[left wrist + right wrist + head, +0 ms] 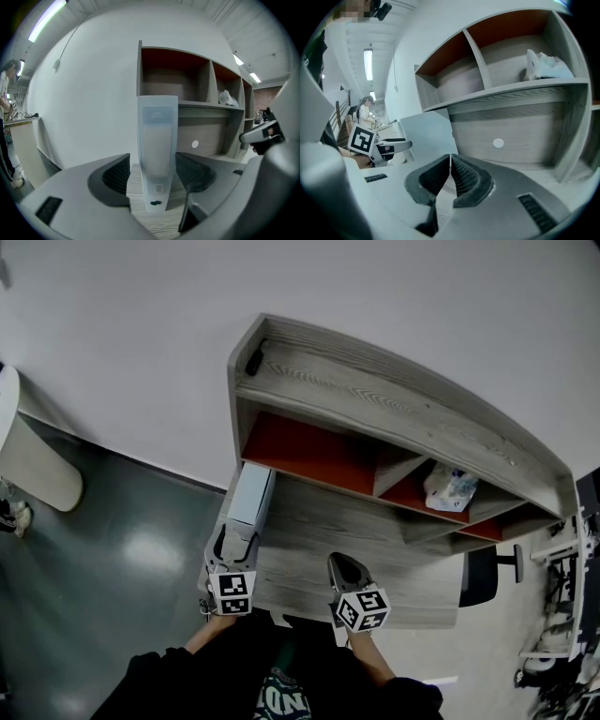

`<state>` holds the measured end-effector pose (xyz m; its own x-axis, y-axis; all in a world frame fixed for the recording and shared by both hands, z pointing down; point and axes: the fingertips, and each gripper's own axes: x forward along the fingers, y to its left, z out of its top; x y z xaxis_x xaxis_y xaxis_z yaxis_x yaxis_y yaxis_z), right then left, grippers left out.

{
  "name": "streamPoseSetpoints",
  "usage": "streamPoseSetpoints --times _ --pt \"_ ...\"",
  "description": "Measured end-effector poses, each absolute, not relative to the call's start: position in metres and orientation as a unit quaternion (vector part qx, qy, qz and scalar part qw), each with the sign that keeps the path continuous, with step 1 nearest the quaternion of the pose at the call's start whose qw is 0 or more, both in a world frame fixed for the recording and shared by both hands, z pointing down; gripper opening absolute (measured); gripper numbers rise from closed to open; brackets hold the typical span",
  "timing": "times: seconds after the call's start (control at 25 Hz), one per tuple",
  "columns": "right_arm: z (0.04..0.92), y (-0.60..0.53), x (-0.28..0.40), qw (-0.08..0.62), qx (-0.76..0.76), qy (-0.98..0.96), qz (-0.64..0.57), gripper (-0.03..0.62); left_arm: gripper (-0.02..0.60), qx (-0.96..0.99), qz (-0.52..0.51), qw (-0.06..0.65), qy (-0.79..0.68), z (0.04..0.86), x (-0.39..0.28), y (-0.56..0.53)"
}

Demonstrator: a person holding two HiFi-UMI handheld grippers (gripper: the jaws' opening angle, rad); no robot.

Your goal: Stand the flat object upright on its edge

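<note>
Two hand-held grippers are hovering over the near part of the grey wood-grain bench (309, 521), each one being carried by the person whose dark sleeves (159, 681) are showing at the bottom of the head view. The flat object (251, 501), a pale thin panel, is standing on its edge at the bench's left side, its broad faces looking left and right and its narrow top edge facing up. Its long axis seems to be running level, from the left hand-held gripper (234, 545) away toward the shelf unit (394, 399) at the back of the bench, though the steep angles are making it hard to weigh length against height. The left hand-held gripper is keeping its jaws wide on either side of the panel's near end. In the left gripper view a strip of bench is showing between the flat object (157, 150) and one pad (117, 174), so the pads are not pressing on it. The right hand-held gripper (343, 566) is sitting well to the right, its jaws closed together on nothing, and its own view is looking across at the broad face of the flat object (425, 136). A white crumpled bag (450, 488) is lying in the shelf unit's right compartment.
</note>
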<state>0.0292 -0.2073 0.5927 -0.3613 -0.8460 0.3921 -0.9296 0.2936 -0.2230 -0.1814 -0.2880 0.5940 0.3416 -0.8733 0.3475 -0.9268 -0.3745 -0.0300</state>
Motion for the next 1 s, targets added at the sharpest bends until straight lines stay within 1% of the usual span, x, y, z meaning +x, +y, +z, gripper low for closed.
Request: streamPoseSetpoints --times 0.08,0.2,0.28,0.32,0.52,0.8,1.0 --pt "0.587 -0.204 0.029 0.1 0.564 -0.796 0.197 0.038 0.264 0.822 0.156 0.094 -0.539 0.595 -0.18 -0.278" --pt "0.58 -0.198 0.029 0.095 0.57 -0.795 0.186 0.038 0.148 0.838 0.157 0.112 -0.51 0.6 -0.173 -0.261" --pt "0.575 -0.194 0.03 0.091 0.567 -0.798 0.182 0.038 0.044 0.856 0.159 0.116 -0.479 0.6 -0.164 -0.25" --pt "0.573 -0.191 0.031 0.09 0.565 -0.8 0.18 0.038 0.024 0.864 0.161 0.115 -0.463 0.6 -0.159 -0.245" --pt "0.562 -0.169 0.041 0.084 0.563 -0.803 0.175 0.037 0.012 0.893 0.154 0.108 -0.409 0.589 -0.132 -0.214" --pt "0.533 -0.125 0.052 0.069 0.573 -0.805 0.137 0.035 0.012 0.909 0.14 0.093 -0.382 0.552 -0.1 -0.179" --pt "0.517 -0.1 0.058 0.06 0.584 -0.802 0.111 0.034 0.012 0.923 0.138 0.045 -0.356 0.53 -0.081 -0.155"
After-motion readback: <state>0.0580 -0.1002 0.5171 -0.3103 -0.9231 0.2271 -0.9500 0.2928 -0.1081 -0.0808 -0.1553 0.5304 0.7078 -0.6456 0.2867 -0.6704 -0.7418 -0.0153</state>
